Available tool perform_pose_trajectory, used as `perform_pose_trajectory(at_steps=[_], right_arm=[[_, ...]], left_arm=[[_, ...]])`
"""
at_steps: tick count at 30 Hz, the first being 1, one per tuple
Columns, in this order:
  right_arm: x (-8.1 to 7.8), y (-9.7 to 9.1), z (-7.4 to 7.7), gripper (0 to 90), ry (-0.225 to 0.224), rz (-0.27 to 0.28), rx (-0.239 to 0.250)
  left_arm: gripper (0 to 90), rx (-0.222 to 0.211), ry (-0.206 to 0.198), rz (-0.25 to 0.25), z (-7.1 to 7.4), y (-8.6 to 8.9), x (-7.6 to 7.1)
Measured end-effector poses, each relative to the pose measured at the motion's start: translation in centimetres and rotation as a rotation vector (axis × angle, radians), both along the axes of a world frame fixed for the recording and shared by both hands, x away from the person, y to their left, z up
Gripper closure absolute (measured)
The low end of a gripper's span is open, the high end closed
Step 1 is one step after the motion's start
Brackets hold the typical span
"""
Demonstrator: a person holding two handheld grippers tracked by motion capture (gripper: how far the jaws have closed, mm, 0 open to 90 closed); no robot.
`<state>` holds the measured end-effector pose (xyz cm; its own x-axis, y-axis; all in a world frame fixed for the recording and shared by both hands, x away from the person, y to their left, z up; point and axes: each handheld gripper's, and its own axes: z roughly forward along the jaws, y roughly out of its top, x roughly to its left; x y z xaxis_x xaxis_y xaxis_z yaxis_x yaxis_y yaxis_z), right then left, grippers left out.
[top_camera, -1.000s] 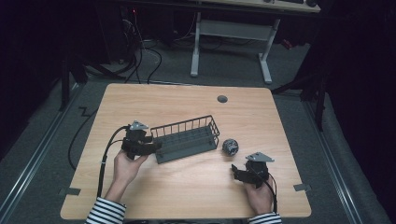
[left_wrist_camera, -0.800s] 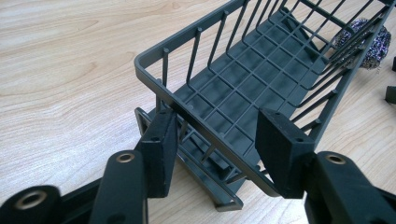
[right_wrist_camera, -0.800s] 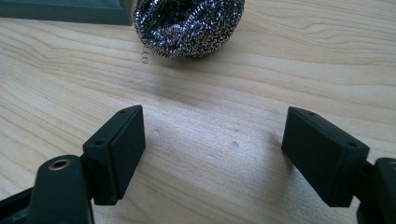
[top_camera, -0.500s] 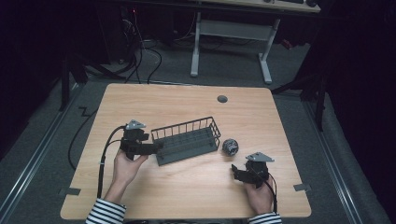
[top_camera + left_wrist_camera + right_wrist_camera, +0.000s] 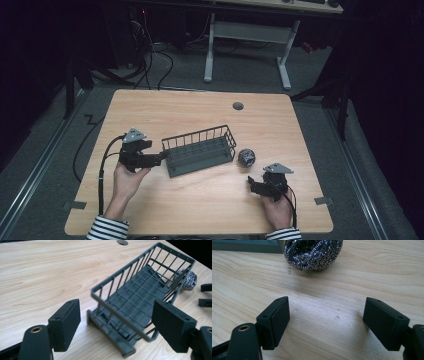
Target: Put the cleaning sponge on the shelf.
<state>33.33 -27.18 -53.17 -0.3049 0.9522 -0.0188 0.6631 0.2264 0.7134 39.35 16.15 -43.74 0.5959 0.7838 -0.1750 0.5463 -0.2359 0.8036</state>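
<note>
A dark grey wire basket lies empty on the wooden table, long side across. My left gripper is at its left end. In the left gripper view the jaws of this gripper have just been opening and stand apart, with the near end of the basket between them and the pads not touching it. A steel wool ball rests just right of the basket. My right gripper lies low on the table, open, and points at the ball, which is a short way ahead of its empty jaws.
A round cable hole sits near the table's far edge. Beyond the table stands a desk on white legs, with cables on the floor. Past the basket in the left gripper view lie the ball and the right gripper's tips.
The left gripper's jaws have opened off the basket's left end. The basket has stayed in place. The right hand and the steel wool ball have not moved.
</note>
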Motion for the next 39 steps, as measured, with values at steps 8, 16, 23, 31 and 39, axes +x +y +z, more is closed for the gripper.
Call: perform_pose_trajectory(at_steps=[8,16,23,31,39], right_arm=[[0.0,0.0,0.0,21.4,0.000,0.000,0.000],[0.0,0.0,0.0,21.4,0.000,-0.001,0.000],[0.0,0.0,0.0,21.4,0.000,0.000,0.000],[0.0,0.0,0.0,21.4,0.001,0.000,0.001],[0.0,0.0,0.0,21.9,0.001,0.001,0.002]], left_arm=[[23.3,-0.009,-0.009,0.030,-0.7,2.2,-0.8],[22.1,-0.001,0.006,0.071,-2.8,4.5,-1.4],[21.2,0.001,0.030,0.114,-4.8,5.7,-1.4],[21.1,0.029,0.042,0.148,-7.0,6.4,-1.4],[19.4,0.075,0.041,0.163,-8.8,6.4,-1.3]])
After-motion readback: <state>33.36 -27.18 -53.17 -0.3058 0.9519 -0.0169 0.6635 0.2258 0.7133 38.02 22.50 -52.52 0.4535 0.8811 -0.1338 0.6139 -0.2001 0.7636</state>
